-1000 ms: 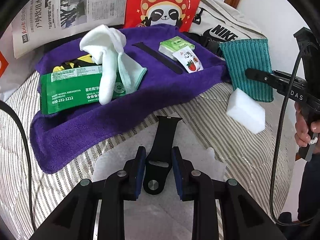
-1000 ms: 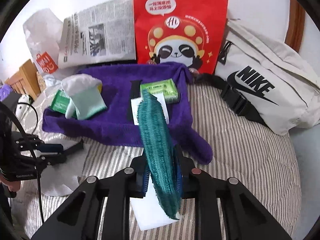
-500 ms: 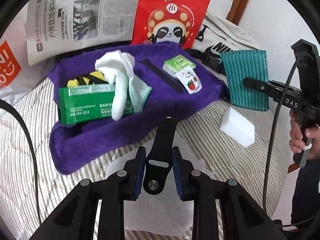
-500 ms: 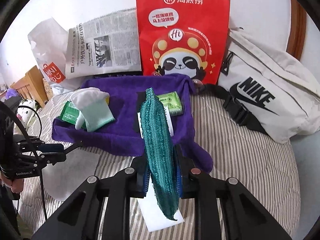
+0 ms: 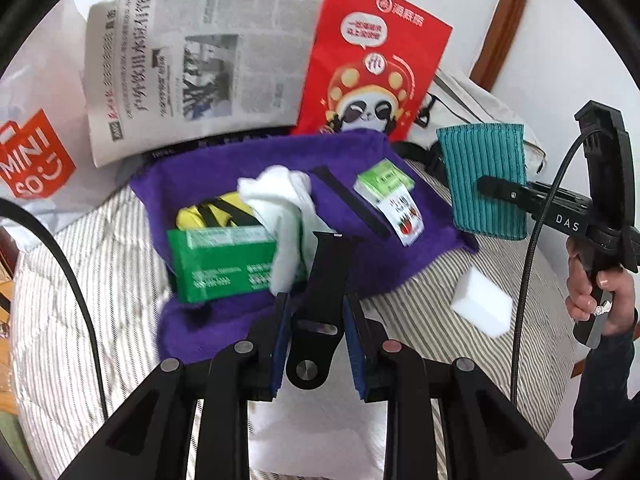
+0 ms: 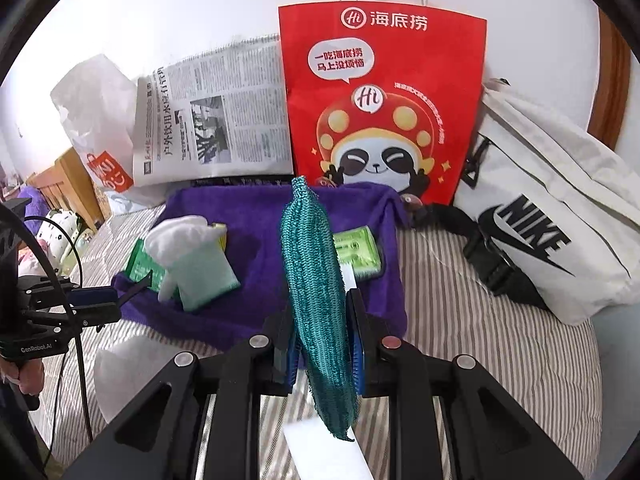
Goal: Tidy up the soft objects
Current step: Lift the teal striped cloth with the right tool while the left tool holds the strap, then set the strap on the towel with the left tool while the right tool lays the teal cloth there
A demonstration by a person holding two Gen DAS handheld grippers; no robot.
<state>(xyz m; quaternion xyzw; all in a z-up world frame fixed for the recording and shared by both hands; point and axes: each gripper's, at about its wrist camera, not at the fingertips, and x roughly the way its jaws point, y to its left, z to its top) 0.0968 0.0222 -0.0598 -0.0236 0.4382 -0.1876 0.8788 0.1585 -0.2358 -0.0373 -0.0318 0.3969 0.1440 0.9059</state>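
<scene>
Left gripper [image 5: 314,330]: jaws clamp strap [image 5: 325,280], long axis pointing ahead over towel [image 5: 248,160] near edge.
Right gripper [image 6: 322,334]: jaws pinch cloth [image 6: 316,280] upright.

White plaster wall [image 6: 200,8] behind, evenly lit, no hard shadows. Brown wooden trim [image 6: 610,92] curves up the right edge. Grey-and-white striped bed cover [image 6: 480,320] fills the foreground. Light wooden furniture [image 6: 70,188] at far left; cannot tell what piece. Red panda-print paper bag [image 6: 380,100] and newspaper [image 6: 224,116] lean against the wall.
</scene>
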